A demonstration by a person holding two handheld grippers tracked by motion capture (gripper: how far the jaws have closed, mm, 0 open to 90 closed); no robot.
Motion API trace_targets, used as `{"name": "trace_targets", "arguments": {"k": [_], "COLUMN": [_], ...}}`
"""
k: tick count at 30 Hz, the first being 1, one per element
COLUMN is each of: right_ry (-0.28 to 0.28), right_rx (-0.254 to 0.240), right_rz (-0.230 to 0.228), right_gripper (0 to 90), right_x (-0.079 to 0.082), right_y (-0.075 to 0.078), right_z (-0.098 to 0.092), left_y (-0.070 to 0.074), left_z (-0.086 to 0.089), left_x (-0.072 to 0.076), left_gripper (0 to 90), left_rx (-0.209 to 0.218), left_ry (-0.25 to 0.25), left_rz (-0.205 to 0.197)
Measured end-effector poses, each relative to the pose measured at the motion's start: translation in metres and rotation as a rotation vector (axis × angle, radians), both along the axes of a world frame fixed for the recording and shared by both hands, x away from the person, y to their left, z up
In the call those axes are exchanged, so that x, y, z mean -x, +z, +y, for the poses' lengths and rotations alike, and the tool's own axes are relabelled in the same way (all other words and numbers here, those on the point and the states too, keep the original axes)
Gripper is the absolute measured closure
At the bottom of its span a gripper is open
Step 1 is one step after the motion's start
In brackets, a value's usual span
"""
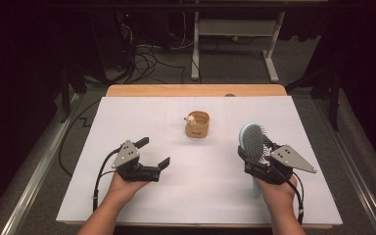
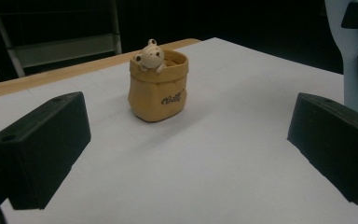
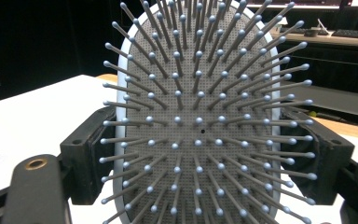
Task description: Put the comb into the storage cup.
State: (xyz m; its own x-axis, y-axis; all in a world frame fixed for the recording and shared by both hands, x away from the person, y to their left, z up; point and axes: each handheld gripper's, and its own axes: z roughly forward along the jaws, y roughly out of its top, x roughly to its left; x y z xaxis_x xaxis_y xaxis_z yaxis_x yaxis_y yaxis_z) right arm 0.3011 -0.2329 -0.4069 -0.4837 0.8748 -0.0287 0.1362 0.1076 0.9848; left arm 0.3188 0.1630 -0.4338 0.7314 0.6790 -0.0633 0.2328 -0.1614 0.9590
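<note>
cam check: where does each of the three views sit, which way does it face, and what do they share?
High view: above the person's side, facing forward and down on the table; both forearms, left tongs, right tongs show.
Left gripper view: rides the left tongs, faces the bear pot; its open jaws show.
Right gripper view: rides the right tongs, faces the brush bristles; jaws clamp its edges.
Shared: the high and left gripper views both show pot and brush.

Bare white table (image 1: 142, 117) lies open all round; lone obstacle mid-table, the bear pouch (image 1: 198, 124).
</note>
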Motion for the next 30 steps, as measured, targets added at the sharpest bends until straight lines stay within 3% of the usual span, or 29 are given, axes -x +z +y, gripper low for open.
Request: {"name": "trace_targets", "arguments": {"k": [10,19,26,30], "right_ry": [-0.002,-0.005,-0.005,-0.003], "right_rx": [0.000,-0.002,-0.002,-0.002], "right_rz": [-0.006,-0.010,-0.013,-0.013], "right_gripper": [20.4,20.4,20.4,20.4], "right_x": [0.001,0.002,0.002,0.004], "right_y": [0.001,0.001,0.001,0.002], "right_z": [0.000,0.000,0.000,0.002], "left_y": [0.000,0.003,0.003,0.003], "left_z": [-0.024,-0.045,-0.042,-0.040], "left_x": [-0.007,-0.011,-0.010,-0.007], "left_gripper": [0.0,0.0,0.0,0.0], "left_rx": [-0.002,0.028,0.034,0.033], "left_ry": [-0.046,-0.103,-0.114,-0.113], "left_rz": [-0.002,-0.010,0.013,0.003]}}
